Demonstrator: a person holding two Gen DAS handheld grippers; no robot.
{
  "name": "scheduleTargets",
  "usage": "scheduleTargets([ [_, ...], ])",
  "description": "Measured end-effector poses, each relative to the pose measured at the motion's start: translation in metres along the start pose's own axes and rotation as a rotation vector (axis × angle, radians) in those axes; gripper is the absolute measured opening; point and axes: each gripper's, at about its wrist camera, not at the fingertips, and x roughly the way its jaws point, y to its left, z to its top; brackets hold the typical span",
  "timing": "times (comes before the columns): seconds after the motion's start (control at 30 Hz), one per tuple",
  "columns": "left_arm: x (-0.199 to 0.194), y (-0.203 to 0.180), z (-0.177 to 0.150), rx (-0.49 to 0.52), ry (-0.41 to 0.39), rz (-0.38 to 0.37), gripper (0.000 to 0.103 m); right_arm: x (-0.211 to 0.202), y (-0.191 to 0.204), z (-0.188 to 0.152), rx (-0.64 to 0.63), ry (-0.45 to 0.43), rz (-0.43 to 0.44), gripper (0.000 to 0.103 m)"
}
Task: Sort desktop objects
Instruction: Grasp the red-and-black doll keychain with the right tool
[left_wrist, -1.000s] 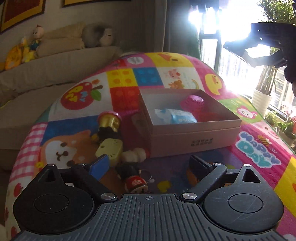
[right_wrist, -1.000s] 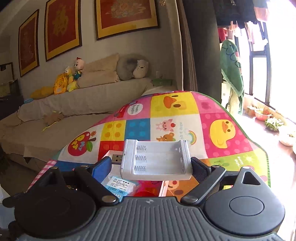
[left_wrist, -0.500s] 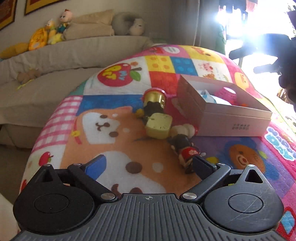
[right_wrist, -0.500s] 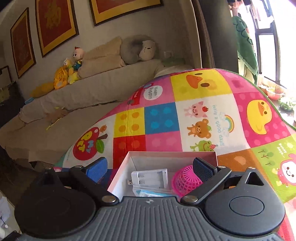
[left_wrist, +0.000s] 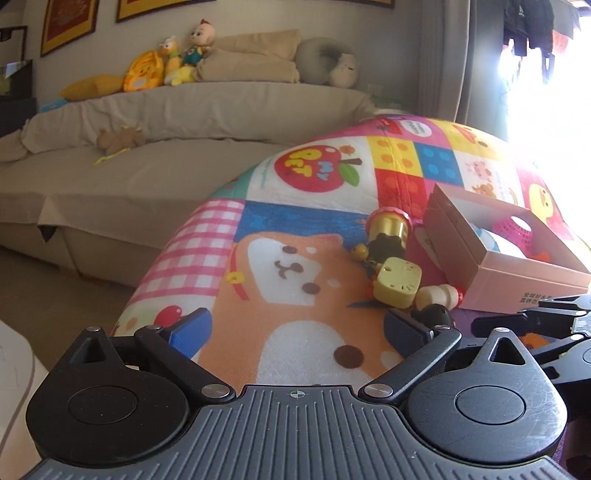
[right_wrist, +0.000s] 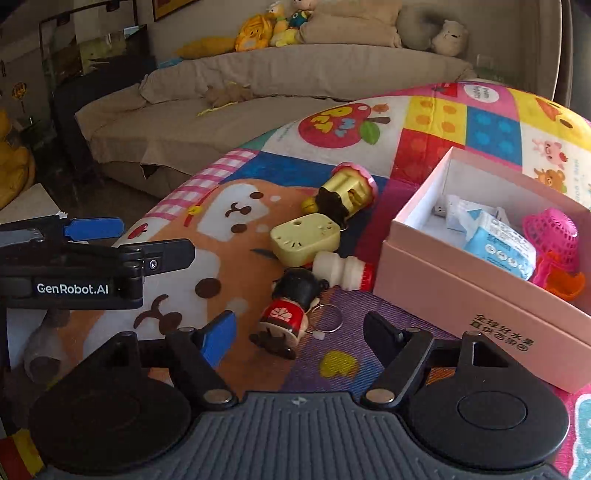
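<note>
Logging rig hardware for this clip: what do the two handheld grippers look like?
Both are black, each with a ribbed grey front plate, two round pivot housings and angled link arms. On the right gripper, one finger has a blue pad, the other a black one. The left gripper matches; its side reads "GenRobot.AI" in white.

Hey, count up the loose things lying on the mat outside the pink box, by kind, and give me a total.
Doll keychain: 1
Yellow cat-face toy: 1
Small white bottle with red cap: 1
Gold and pink toy: 1
Total: 4
</note>
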Motion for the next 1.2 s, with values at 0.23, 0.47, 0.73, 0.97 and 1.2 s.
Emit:
scheduleTargets([
  [0.23, 0.001, -0.012, -0.001, 0.014, 0.019, -0.033, 0.102, -0.007, -0.018, -0.006, 0.066, 0.051, 0.04, 0.042],
  [0.47, 0.009, -0.049, -0.004, 0.113, 0.034, -0.141, 0.102, -0.065, -0.078, -0.048, 0.164, 0.028, -0.106, 0.042],
  [0.73, 0.042, -0.1, 0.003, 0.144, 0.033, -0.188, 0.102, -0.103, -0.143, -0.092, 0.357, -0.06, -0.275, 0.076],
  [0.97, 0.067, -0.12, 0.004, 0.192, 0.067, -0.174, 0.083, -0.108, -0.149, -0.104, 0.396, -0.136, -0.32, 0.097],
  [1.2, 0.08, -0.119, 0.006, 0.207, 0.099, -0.176, 0.059, -0.107, -0.156, -0.107, 0.447, -0.138, -0.306, 0.099],
])
